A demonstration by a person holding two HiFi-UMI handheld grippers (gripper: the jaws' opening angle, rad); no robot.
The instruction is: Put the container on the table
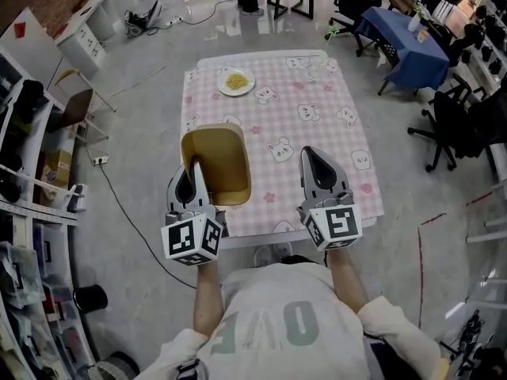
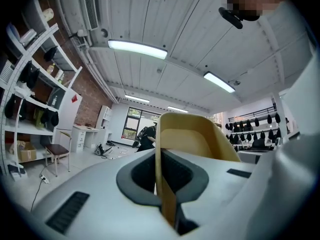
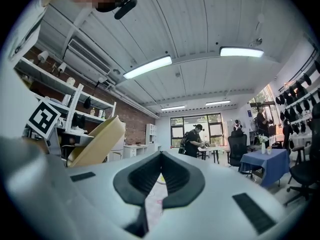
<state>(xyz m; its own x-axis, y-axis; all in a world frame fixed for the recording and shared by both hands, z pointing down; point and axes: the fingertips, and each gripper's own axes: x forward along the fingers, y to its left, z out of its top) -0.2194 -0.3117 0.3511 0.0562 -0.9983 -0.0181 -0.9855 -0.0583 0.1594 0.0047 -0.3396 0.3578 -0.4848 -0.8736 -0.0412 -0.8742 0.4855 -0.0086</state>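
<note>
The tan open-top container (image 1: 218, 161) hangs over the near left part of the pink checked table (image 1: 317, 125). My left gripper (image 1: 192, 166) is shut on its left wall, and in the left gripper view that wall (image 2: 165, 184) runs edge-on between the jaws of the left gripper (image 2: 161, 154). The right gripper (image 1: 310, 155) is level over the table's near right part, shut and holding nothing. In the right gripper view the container (image 3: 97, 141) shows tilted at the left, apart from the right gripper (image 3: 160, 156).
A white plate of yellow food (image 1: 236, 81) sits at the table's far edge. Shelving (image 1: 24, 212) lines the left side, with a chair (image 1: 75, 109) and a floor cable (image 1: 127, 212). A blue-covered table (image 1: 404, 38) and office chairs (image 1: 451, 129) stand at the right.
</note>
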